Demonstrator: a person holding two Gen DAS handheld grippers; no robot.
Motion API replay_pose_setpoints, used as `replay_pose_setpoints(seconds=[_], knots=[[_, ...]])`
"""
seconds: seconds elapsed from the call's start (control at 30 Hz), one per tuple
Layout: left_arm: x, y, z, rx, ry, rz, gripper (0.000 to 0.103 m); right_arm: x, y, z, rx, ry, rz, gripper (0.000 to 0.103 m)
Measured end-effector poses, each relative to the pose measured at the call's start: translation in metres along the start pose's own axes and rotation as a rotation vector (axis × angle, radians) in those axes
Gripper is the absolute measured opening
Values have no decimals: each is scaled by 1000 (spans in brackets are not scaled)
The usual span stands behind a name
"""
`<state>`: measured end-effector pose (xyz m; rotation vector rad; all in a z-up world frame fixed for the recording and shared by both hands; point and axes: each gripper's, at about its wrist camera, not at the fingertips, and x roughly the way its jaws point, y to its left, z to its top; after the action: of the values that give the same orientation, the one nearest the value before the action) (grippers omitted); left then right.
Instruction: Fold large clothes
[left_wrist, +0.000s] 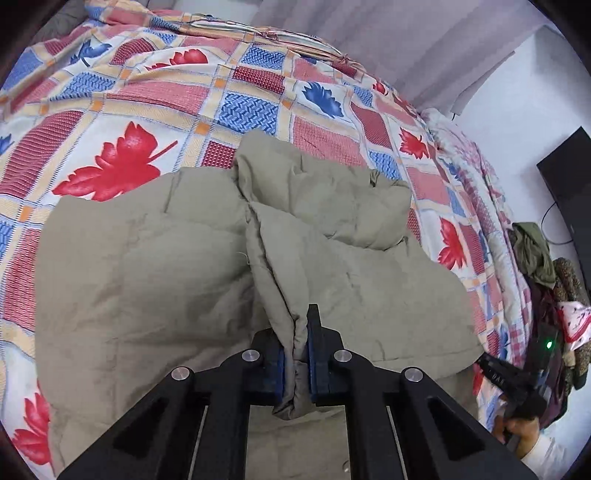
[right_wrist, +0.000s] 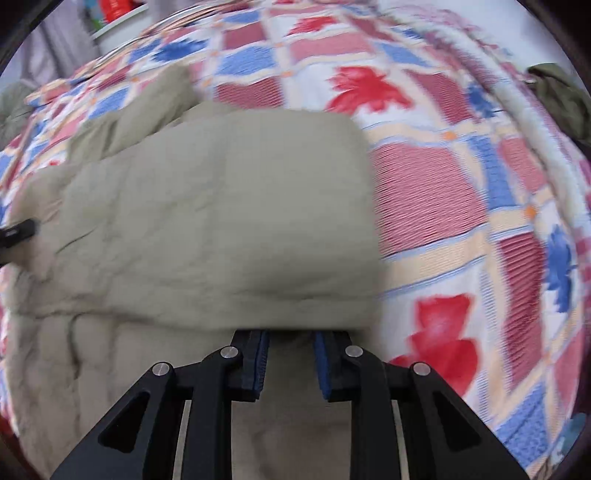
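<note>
Two grippers work a beige padded jacket spread on a bed. At six o'clock in the left wrist view, the left gripper has its blue pads pressed together on a pinched ridge of the jacket's fabric, which bunches out below the pads and rises ahead toward twelve o'clock. At four o'clock in that view, the right gripper shows at the jacket's edge, a green light on its body and a hand on its grip.

At six o'clock in the blurred right wrist view, the right gripper has its blue-padded fingers standing apart, their tips tucked under the lip of a folded flap of the jacket; no fabric is squeezed between them. Part of the left gripper pokes in at nine o'clock.

Farther out, the bedspread, checked in red and blue with leaf prints, surrounds the jacket. A heap of clothes lies beyond the bed at three o'clock in the left wrist view.
</note>
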<state>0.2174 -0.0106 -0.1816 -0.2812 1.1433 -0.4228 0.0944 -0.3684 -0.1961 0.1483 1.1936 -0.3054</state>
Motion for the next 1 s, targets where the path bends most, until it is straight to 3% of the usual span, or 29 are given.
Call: replay_pose_setpoints(seconds=[0.07, 0.17, 0.27, 0.4, 0.53, 0.6, 0.73, 0.87, 1.0], knots=[[10, 6, -12, 35, 46, 81, 10, -2, -12, 8, 35, -31, 15, 21], [30, 24, -26, 74, 83, 198, 10, 9, -9, 7, 39, -6, 1, 21], [32, 38, -28, 51, 78, 241, 10, 28, -8, 1, 49, 45, -1, 22], [11, 38, -30, 59, 47, 302, 11, 30, -10, 1, 77, 44, 2, 24], [-21, 39, -28, 50, 10, 283, 10, 8, -16, -1, 99, 80, 50, 29], [-31, 36, -22, 48, -10, 270, 10, -8, -21, -10, 118, 85, 92, 43], [-32, 20, -3, 67, -29, 235, 10, -33, -24, -40, 101, 80, 130, 44], [-12, -9, 18, 107, -35, 212, 11, -46, -42, -21, 166, -21, 108, 30], [12, -39, 21, 143, -35, 217, 11, -31, -64, 24, 325, -63, 193, 22]])
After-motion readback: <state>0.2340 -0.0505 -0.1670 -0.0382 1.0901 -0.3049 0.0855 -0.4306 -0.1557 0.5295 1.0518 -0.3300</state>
